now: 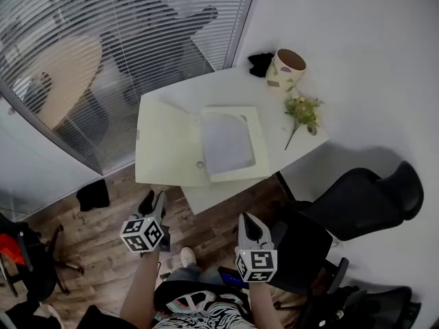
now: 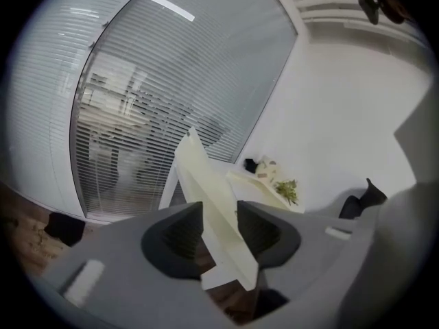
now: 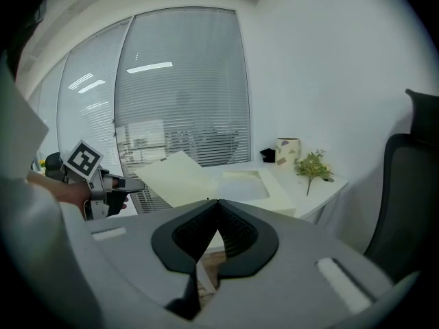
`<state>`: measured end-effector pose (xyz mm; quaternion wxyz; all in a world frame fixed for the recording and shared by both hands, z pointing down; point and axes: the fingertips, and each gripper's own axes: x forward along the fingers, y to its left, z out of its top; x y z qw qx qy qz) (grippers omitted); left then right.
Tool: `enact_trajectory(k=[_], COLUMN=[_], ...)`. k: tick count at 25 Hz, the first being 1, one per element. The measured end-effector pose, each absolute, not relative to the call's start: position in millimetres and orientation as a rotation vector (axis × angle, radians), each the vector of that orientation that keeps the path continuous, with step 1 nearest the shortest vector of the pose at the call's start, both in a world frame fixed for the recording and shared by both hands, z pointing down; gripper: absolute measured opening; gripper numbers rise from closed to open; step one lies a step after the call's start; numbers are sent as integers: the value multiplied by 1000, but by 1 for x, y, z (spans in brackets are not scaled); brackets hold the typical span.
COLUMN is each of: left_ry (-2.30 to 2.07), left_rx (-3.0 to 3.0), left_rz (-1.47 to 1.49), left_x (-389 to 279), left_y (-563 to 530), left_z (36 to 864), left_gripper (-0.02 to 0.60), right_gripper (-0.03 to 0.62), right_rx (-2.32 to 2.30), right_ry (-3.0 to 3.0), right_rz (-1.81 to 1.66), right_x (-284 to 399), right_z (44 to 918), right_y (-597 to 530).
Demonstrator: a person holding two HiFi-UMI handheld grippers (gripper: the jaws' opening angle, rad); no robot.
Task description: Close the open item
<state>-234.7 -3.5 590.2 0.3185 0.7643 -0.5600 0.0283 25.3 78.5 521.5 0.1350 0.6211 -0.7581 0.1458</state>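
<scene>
A pale yellow box file [image 1: 171, 146] lies open on the white table [image 1: 206, 197], its lid flat to the left and its tray [image 1: 230, 142] holding white paper. My left gripper [image 1: 160, 201] hovers just short of the table's front edge with its jaws open; in the left gripper view the raised lid [image 2: 206, 190] shows edge-on through the gap of the gripper [image 2: 219, 230], untouched. My right gripper [image 1: 248, 221] is lower right, in front of the table, jaws shut on nothing. From the right gripper [image 3: 218, 214] the file [image 3: 185, 177] lies ahead.
At the table's far right stand a patterned cup [image 1: 288, 68], a black object [image 1: 260, 64] and a green flower sprig [image 1: 302, 113]. A black office chair [image 1: 357, 197] sits right of the table. Glass with blinds [image 1: 103, 53] runs along the left; wooden floor below.
</scene>
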Motion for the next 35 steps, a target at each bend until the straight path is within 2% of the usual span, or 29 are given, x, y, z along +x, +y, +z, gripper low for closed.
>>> enact_trajectory(k=[21,27,35], left_ry=[-1519,-1553,-1620], left_rx=[1831,1842,1794], left_rz=[-53,-22,12], left_x=[-213,-214,-220], left_y=[-54,-59,-64], left_z=[610,607,614], left_gripper=[175,97,75], right_gripper=[-2,-2,-2], right_rx=[1526,1506,1531], right_ry=[-2327,-2334,-2328], right_rz=[417,431,439], right_x=[35,39,59], right_z=[551,561,558], right_y=[-40,-52,-67])
